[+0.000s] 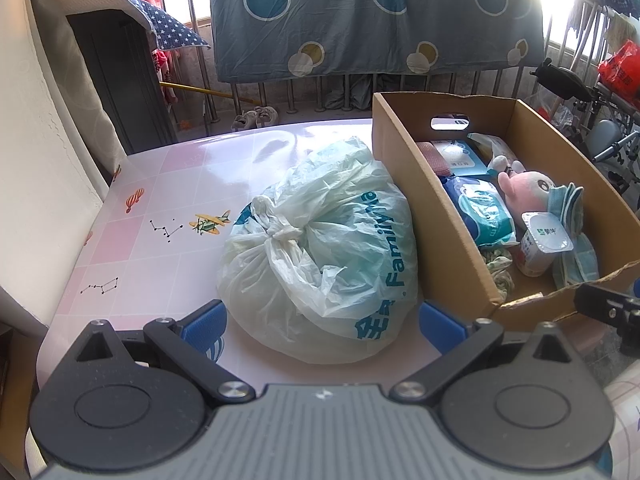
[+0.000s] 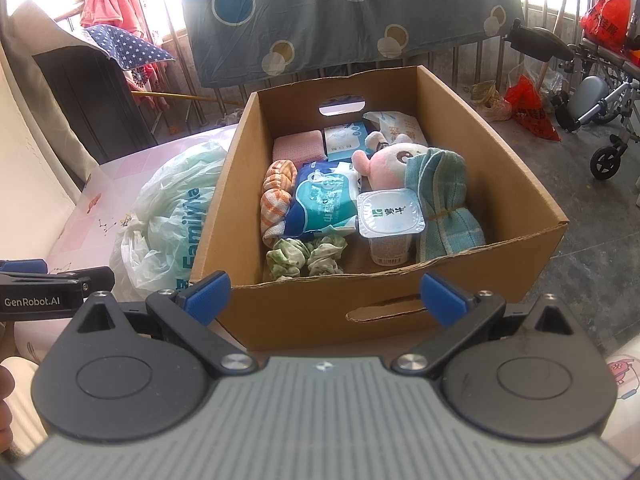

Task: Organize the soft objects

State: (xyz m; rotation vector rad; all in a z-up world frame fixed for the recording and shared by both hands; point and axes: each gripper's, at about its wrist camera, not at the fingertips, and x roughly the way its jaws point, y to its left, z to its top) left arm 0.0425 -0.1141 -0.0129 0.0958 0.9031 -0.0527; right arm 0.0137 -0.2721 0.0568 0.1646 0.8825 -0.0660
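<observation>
A cardboard box (image 2: 400,304) stands on the pink patterned table (image 1: 168,184), at its right edge, with its near wall toward both cameras. Just beside the box's left wall lies a knotted white plastic bag (image 1: 320,248) printed with teal lettering, touching or nearly touching the cardboard.

Left gripper (image 1: 322,316): jaws wide apart, empty; its blue pads (image 1: 208,318) flank the near end of the bag, and whether they touch it cannot be told.

Right gripper (image 2: 324,296): jaws wide apart, empty; it hangs before the box's near wall, above the cut-out handle slot.

Contents of the box, seen from the right wrist view:
- Far wall, left to right: a folded pink cloth (image 2: 298,146), a small blue-and-white packet (image 2: 344,136) and a pale paper pouch (image 2: 396,122).
- Left wall: an orange-striped rolled cloth (image 2: 274,200).
- Middle: a blue-and-teal wipes pack (image 2: 324,200), tilted.
- Near wall: two green-patterned scrunchies (image 2: 306,258), side by side on the box floor.
- Right of middle: a pink-and-white plush toy (image 2: 384,164), with a sealed yogurt cup (image 2: 390,216) upright in front of it.
- Right wall: a rolled teal checked towel (image 2: 444,204), bound with a band and leaning against the plush toy.

Behind the table a grey dotted quilt (image 1: 376,20) hangs over a railing.
</observation>
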